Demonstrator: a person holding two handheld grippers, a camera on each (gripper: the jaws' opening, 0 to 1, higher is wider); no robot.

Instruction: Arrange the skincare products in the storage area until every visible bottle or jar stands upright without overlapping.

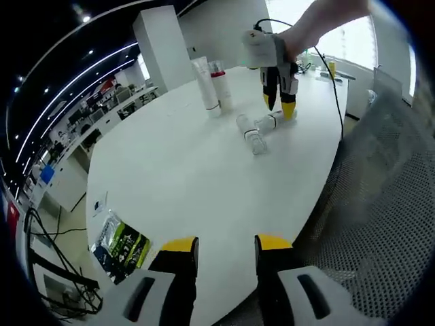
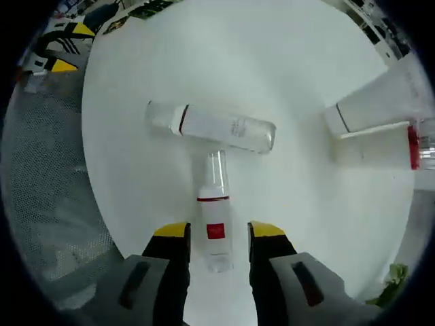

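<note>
You are working at a wide white oval counter [image 1: 183, 170] in an open office, with rows of desks behind it on one side and bright windows on the other. A mesh chair back [image 1: 380, 204] stands just beside the counter's edge.

In the left gripper view, your left tool [image 1: 226, 246] hangs over the near edge of the counter with its yellow-tipped jaws apart and nothing between them. Near that edge lies a flat packet with green and black print [image 1: 121, 243]. Across the counter, your hand [image 1: 306, 27] holds the right tool [image 1: 279, 105] pointing down at two clear bottles lying on their sides. Beyond them a tall white tube [image 1: 206, 85] and a bottle with a red band [image 1: 221, 85] stand upright, just beside each other.

In the right gripper view, the right tool [image 2: 217, 231] has its jaws apart on either side of a small clear bottle with a red label [image 2: 215, 224], which lies flat with its cap pointing away; you cannot tell whether the jaws touch it. Its cap end touches a larger clear bottle [image 2: 214, 128] lying crosswise. The white tube [image 2: 380, 102] and the red-banded bottle [image 2: 416, 146] sit off to one side.
</note>
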